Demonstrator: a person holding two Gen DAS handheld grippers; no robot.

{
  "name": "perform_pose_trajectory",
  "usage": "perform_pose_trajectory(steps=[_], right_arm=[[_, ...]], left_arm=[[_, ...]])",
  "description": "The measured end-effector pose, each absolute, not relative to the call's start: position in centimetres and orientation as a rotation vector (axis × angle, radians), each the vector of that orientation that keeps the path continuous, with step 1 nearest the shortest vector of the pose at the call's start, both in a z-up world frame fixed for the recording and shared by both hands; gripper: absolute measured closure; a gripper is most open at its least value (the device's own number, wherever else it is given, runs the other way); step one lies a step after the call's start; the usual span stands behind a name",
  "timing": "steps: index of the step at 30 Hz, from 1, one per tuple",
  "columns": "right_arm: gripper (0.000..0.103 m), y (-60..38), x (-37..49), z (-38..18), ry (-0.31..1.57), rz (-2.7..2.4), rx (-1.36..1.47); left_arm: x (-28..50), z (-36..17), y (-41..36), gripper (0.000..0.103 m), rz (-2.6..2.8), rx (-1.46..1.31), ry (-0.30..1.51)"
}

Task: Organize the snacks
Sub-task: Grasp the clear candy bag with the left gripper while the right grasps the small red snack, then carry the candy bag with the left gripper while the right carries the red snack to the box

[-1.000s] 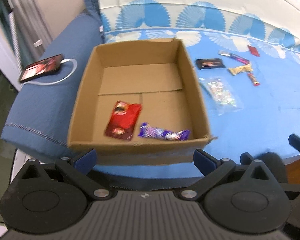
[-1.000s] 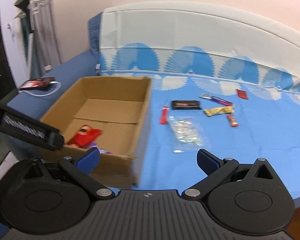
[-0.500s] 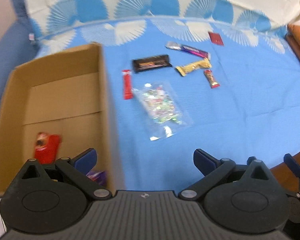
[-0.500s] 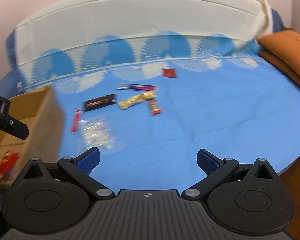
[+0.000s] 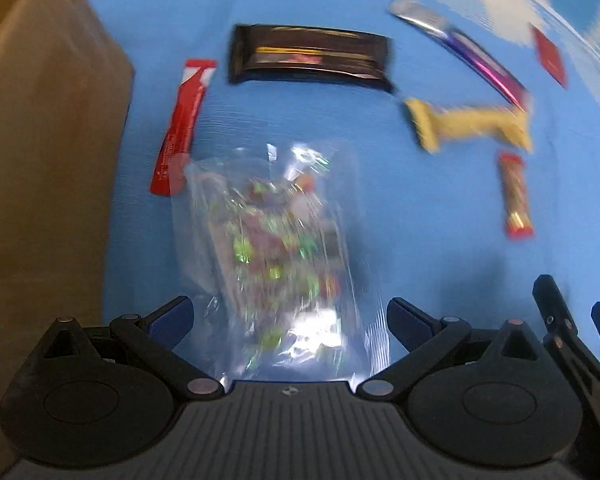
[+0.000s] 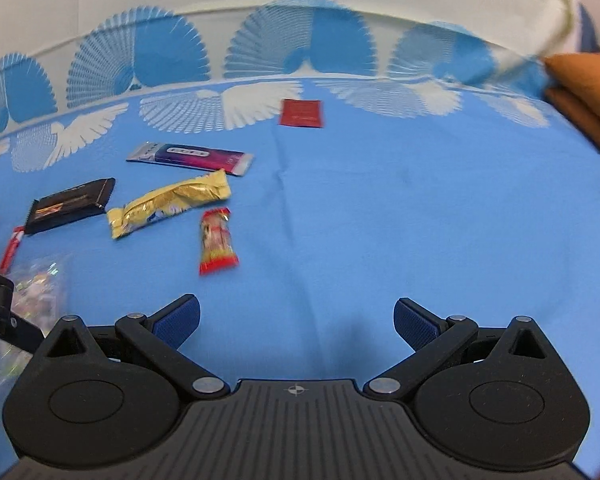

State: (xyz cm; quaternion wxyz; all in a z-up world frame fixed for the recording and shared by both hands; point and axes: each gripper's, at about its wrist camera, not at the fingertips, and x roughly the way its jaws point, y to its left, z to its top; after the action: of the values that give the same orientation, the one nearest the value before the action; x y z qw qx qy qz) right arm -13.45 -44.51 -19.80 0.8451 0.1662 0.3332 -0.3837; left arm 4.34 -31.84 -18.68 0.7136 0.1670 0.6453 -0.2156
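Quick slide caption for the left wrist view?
Open left gripper poised over a clear plastic candy bag on the blue bedsheet, beside the brown cardboard box.

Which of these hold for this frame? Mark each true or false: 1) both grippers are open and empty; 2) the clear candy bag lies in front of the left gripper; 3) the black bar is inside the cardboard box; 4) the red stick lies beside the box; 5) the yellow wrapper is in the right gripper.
1) Left gripper and right gripper open, empty: true.
2) Clear candy bag in front of the left gripper: true.
3) False: the black bar lies on the blue sheet, outside the cardboard box.
4) Red stick beside the box: true.
5) False: the yellow wrapper lies on the sheet.
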Motion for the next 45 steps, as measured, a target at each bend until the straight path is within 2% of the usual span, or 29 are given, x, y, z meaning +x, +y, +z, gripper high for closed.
perform_pose_trajectory(steps=[5, 6, 13, 14, 15, 16, 17, 18, 22, 36, 45], right_arm=[[0.000, -47.1, -8.1, -22.3, 0.731, -0.711, 0.364], [0.000, -46.6, -7.3, -22.8, 0.713, -0.736, 0.290], [0.001, -46.0, -6.8, -23.1, 0.666, -0.732, 0.251], [0.013, -45.9, -6.9, -23.0, 0.669, -0.727, 0.249], [0.025, -45.5, -7.2, -22.6, 0.664, -0.716, 0.241], [0.062, -45.1, -7.6, -22.2, 0.665, -0.711, 0.228], [0.077, -44.7, -7.7, -21.9, 0.680, -0.705, 0.215], [0.077, -44.4, -7.8, -21.7, 0.695, -0.709, 0.212], [0.079, -42.9, -9.2, -20.5, 0.694, -0.725, 0.280], [0.079, -31.3, -15.7, -9.5, 0.552, -0.731, 0.266], [0.079, -23.4, -14.2, -2.7, 0.456, -0.581, 0.209]], left_arm=[[6.4, -20.8, -32.2, 0.000, -0.401, 0.351, 1.423], [6.6, -20.8, -32.2, 0.000, -0.403, 0.354, 1.421], [7.5, -20.8, -32.3, 0.000, -0.431, 0.362, 1.452], [7.6, -20.4, -32.3, 0.006, -0.432, 0.355, 1.440], [7.5, -19.8, -32.1, 0.019, -0.453, 0.351, 1.416], [7.4, -19.1, -31.9, 0.028, -0.473, 0.363, 1.386], [7.2, -18.2, -31.7, 0.052, -0.510, 0.370, 1.361], [7.2, -17.6, -31.4, 0.068, -0.547, 0.366, 1.359], [6.9, -15.6, -30.2, 0.078, -0.603, 0.346, 1.369], [2.3, -2.6, -21.2, 0.080, -0.752, 0.224, 1.204], [3.1, 5.4, -13.2, 0.080, -0.766, 0.063, 1.094]])
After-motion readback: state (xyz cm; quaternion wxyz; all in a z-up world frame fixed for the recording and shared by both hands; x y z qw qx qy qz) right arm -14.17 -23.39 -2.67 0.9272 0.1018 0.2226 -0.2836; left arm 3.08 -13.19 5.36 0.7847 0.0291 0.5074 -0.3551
